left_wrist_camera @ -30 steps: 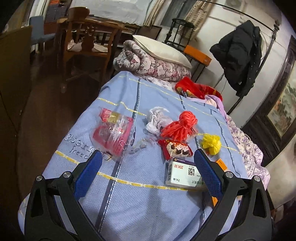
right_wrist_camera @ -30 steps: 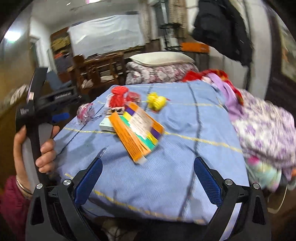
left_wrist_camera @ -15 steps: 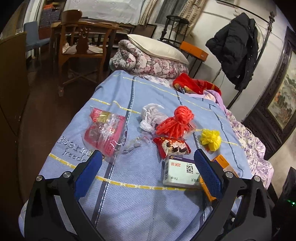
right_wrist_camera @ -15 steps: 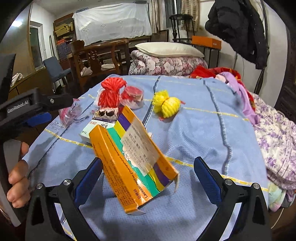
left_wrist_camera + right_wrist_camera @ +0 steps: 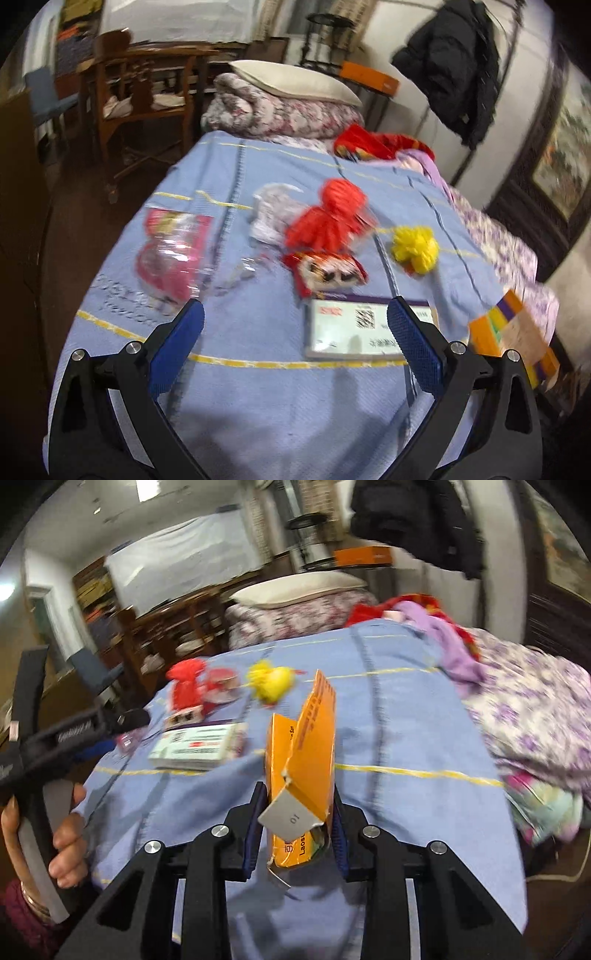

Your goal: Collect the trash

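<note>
My right gripper (image 5: 295,823) is shut on an orange medicine box (image 5: 301,760) and holds it tilted up above the blue bedspread (image 5: 399,738). The same box shows at the right edge of the left wrist view (image 5: 513,332). My left gripper (image 5: 295,332) is open and empty above the bedspread's near end. Ahead of it lie a white medicine box (image 5: 354,328), a red snack wrapper (image 5: 325,269), a red yarn bundle (image 5: 328,221), a yellow yarn ball (image 5: 413,247), a crumpled white tissue (image 5: 269,210) and a pink plastic packet (image 5: 170,251).
A folded floral quilt with a pillow (image 5: 284,99) lies at the bed's far end. Red and purple clothes (image 5: 384,144) are heaped at the far right. A wooden chair (image 5: 140,88) stands left of the bed. A black coat (image 5: 450,62) hangs on a rack.
My right gripper has closed on the orange box and lifted it off the bedspread. My left gripper has moved a little closer to the white box and stays open.
</note>
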A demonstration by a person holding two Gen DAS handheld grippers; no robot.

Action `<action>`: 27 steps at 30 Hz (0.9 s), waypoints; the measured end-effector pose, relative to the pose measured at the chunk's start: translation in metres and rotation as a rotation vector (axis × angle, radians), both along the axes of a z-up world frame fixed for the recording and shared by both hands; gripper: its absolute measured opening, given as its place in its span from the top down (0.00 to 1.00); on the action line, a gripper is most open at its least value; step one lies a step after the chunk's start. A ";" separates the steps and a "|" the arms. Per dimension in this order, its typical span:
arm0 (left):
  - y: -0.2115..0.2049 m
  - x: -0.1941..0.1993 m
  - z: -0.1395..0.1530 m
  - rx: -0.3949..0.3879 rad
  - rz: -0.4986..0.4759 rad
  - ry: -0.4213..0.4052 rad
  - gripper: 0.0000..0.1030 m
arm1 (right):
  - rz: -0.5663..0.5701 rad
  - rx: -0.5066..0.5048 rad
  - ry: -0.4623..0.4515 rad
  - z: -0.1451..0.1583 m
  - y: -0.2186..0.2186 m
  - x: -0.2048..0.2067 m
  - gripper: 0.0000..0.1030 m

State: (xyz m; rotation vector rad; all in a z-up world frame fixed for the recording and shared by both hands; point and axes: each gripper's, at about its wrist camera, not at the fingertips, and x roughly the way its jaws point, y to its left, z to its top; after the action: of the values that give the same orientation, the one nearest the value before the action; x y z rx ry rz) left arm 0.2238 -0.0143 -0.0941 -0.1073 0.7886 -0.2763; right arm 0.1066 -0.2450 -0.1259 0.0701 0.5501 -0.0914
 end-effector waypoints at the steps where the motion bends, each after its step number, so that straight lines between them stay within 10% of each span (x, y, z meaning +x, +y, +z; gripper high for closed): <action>1: -0.009 -0.001 -0.002 0.022 -0.023 0.001 0.07 | -0.018 0.011 0.001 -0.001 -0.005 0.001 0.69; 12: -0.073 0.013 -0.011 0.112 -0.093 0.028 0.07 | -0.052 0.022 -0.002 -0.014 -0.015 0.004 0.68; 16: -0.089 0.014 -0.017 0.199 -0.108 0.025 0.07 | -0.051 0.032 -0.028 -0.013 -0.017 0.002 0.51; 27: -0.038 -0.008 -0.021 0.342 -0.058 0.018 0.06 | -0.077 0.055 -0.070 -0.015 -0.024 -0.002 0.46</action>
State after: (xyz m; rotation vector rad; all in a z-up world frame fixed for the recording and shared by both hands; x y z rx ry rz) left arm 0.2161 -0.0525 -0.1152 0.2351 0.8469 -0.1918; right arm 0.1047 -0.2694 -0.1405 0.1479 0.4798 -0.1479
